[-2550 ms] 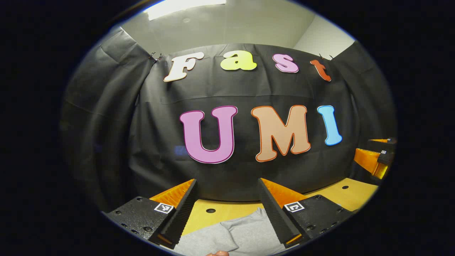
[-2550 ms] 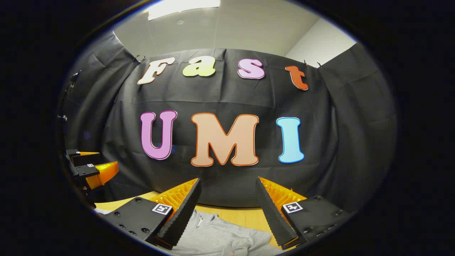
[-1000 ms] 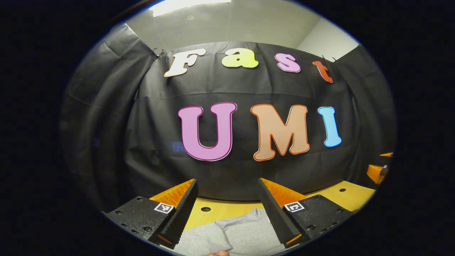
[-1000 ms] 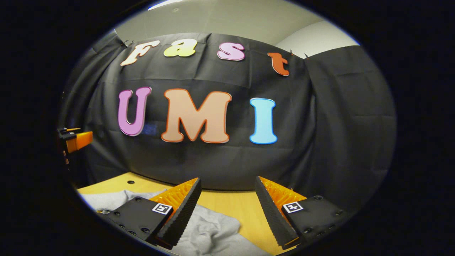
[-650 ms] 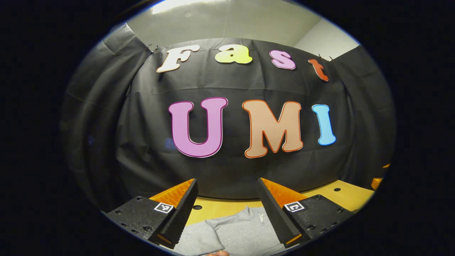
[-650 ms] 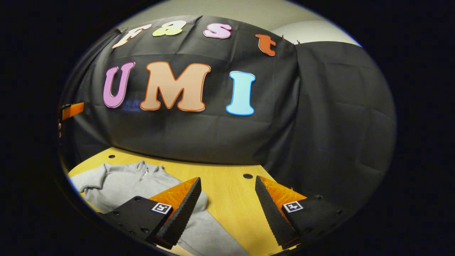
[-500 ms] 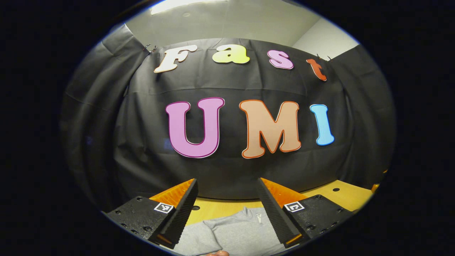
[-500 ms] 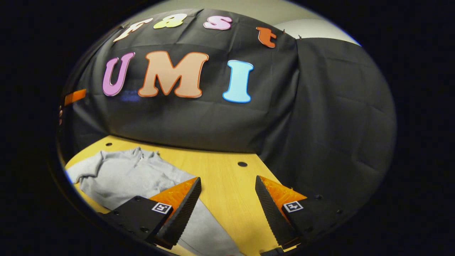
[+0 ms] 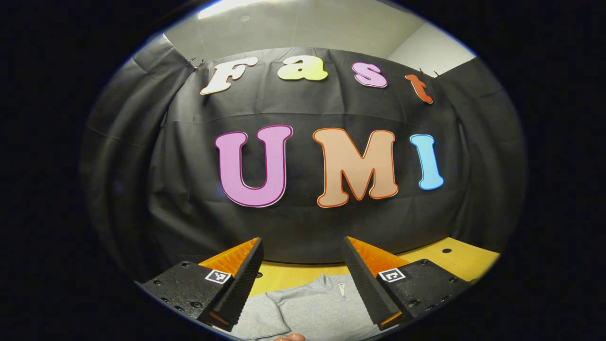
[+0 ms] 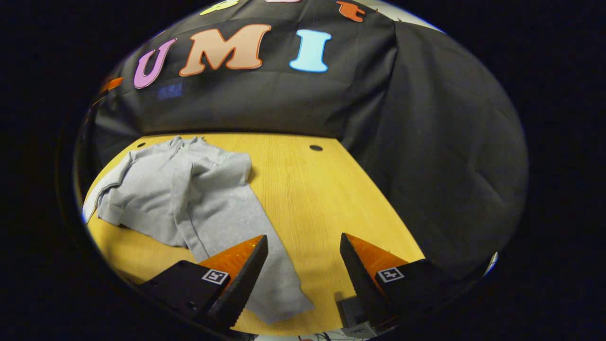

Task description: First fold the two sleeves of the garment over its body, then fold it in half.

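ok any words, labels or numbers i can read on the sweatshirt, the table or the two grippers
None can be read.
Sweatshirt: plain cloth, no print or tag showing.
Table: bare wood with holes, no writing.
Left gripper and right gripper: square tags sit on the fingers, but they carry block patterns, not words or numbers.

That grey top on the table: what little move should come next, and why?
Probably lower the right gripper onto the sleeve lying straight along the table just under its left finger. Its jaws are open and empty, and that sleeve isn't folded over the grey top yet.
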Demonstrator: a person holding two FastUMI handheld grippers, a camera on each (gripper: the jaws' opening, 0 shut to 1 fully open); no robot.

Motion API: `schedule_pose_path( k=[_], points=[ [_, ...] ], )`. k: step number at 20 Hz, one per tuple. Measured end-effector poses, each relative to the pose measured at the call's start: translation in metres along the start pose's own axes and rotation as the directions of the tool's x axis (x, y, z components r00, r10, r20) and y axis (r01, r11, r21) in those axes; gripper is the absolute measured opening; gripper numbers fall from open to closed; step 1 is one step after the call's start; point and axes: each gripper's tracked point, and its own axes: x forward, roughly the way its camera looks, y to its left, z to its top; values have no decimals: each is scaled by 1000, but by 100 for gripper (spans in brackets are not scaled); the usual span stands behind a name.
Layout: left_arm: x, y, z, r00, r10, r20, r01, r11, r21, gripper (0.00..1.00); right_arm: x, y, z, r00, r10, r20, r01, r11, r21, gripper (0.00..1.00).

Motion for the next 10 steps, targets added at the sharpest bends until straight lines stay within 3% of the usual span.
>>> schedule_pose_path(
  k=[6,8,10],
  points=[
    [0,-2,-1,1000,1,-5,-1,1000,1,94,2,8,-57,985,63,-159,-51,995,80,98],
    [0,-1,-6,1000,3,-17,-3,1000,-1,99,2,12,-69,976,88,-199,-68,992,105,99],
    [-1,-1,-10,1000,6,-24,-6,1000,-4,97,3,17,-81,963,116,-245,-84,987,136,97]
  ],
)
